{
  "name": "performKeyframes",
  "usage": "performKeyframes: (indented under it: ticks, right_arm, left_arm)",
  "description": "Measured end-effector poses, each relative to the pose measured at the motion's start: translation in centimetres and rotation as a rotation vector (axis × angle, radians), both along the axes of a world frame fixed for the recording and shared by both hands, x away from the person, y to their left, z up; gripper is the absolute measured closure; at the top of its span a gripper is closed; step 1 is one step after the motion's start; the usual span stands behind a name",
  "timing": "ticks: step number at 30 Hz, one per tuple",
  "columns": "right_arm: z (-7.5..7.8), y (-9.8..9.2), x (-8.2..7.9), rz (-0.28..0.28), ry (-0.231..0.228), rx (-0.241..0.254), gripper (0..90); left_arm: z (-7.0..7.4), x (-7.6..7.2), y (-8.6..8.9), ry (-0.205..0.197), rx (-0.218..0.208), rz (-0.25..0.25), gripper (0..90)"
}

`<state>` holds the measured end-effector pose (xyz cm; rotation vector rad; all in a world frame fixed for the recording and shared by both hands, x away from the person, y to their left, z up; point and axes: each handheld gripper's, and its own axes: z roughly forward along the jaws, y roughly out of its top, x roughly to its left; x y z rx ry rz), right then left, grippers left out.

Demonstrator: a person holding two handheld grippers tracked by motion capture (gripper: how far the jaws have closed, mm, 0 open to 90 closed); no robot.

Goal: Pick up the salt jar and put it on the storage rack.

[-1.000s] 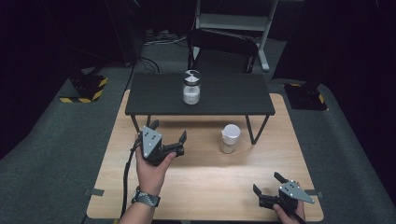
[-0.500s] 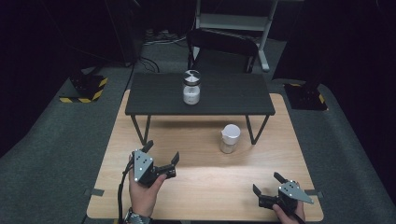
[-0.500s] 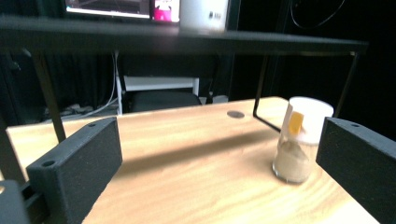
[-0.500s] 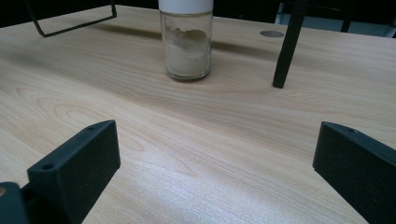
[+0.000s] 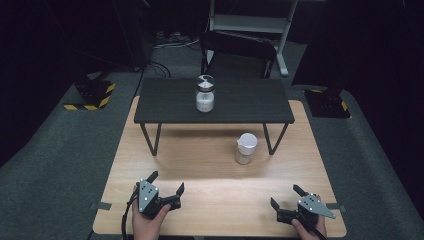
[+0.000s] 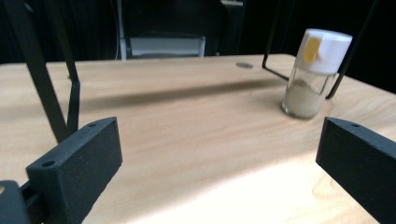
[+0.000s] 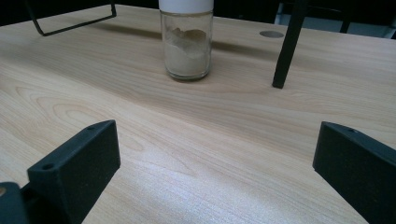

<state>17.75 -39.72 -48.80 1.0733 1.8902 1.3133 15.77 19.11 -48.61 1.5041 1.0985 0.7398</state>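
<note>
Reaching ahead of the spread fingers of both the left gripper and right gripper, the white-capped jar is best clasped below its cap, kept upright

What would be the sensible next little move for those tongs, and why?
Probably the right tongs should ease forward toward the white-capped jar on the wooden table. They sit open and empty near the table's front edge, and the jar stands upright, unobstructed, ahead of them.
</note>
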Motion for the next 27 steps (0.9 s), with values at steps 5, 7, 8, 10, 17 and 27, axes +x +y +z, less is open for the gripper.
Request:
performKeyframes:
  ticks: [5, 7, 8, 10, 17, 27]
  right_arm:
    - [0.0, 0.0, -0.1, -0.003, -0.003, 0.001, 0.7]
    - [-0.1, 0.0, -0.1, -0.005, -0.002, 0.005, 0.7]
    - [-0.1, 0.0, -0.1, -0.005, -0.001, 0.006, 0.7]
    - [-0.1, 0.0, -0.2, -0.005, -0.003, 0.008, 0.7]
    - [-0.1, 0.2, -0.3, -0.002, -0.005, -0.002, 0.7]
    - [0.0, 0.2, -0.2, -0.004, 0.001, 0.001, 0.7]
  left_arm:
    - [-0.7, -0.6, 0.3, 0.031, 0.014, 0.011, 0.6]
    - [-0.8, -0.8, 0.5, 0.041, 0.02, 0.008, 0.6]
    - [-0.9, -0.8, 0.6, 0.048, 0.018, 0.005, 0.6]
    - [-0.9, -0.8, 0.7, 0.056, 0.023, 0.005, 0.6]
    - [-1.3, -0.5, 1.0, 0.093, 0.029, 0.003, 0.7]
    - [-1.0, -0.3, 0.9, 0.115, 0.047, -0.007, 0.7]
